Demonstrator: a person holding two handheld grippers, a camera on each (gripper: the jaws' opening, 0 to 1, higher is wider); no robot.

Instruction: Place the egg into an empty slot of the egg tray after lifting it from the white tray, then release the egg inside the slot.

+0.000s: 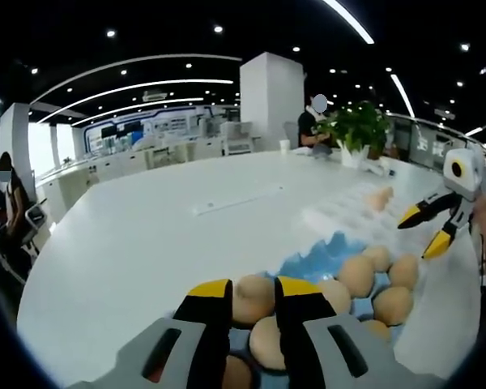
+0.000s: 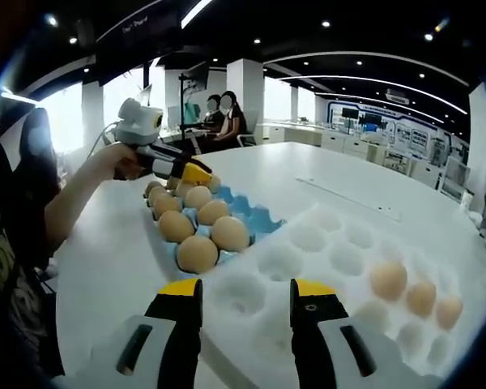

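Observation:
Several brown eggs lie on a blue tray (image 1: 308, 261) (image 2: 255, 217). My left gripper (image 1: 255, 293) has its jaws on both sides of one egg (image 1: 254, 298) at the near end of that tray, and the egg fills the gap between them. In the right gripper view the left gripper (image 2: 196, 173) sits low over the far eggs, held by a hand. The white egg tray (image 2: 308, 239) (image 1: 340, 212) has three eggs (image 2: 387, 279) in slots at its right. My right gripper (image 2: 246, 290) (image 1: 425, 231) hovers open over bare slots, holding nothing.
Both trays rest on a large white table (image 1: 146, 235). A potted plant (image 1: 358, 130) stands at its far end. People sit at the table's edges (image 2: 219, 117). My own forearm (image 2: 73, 203) reaches along the left of the blue tray.

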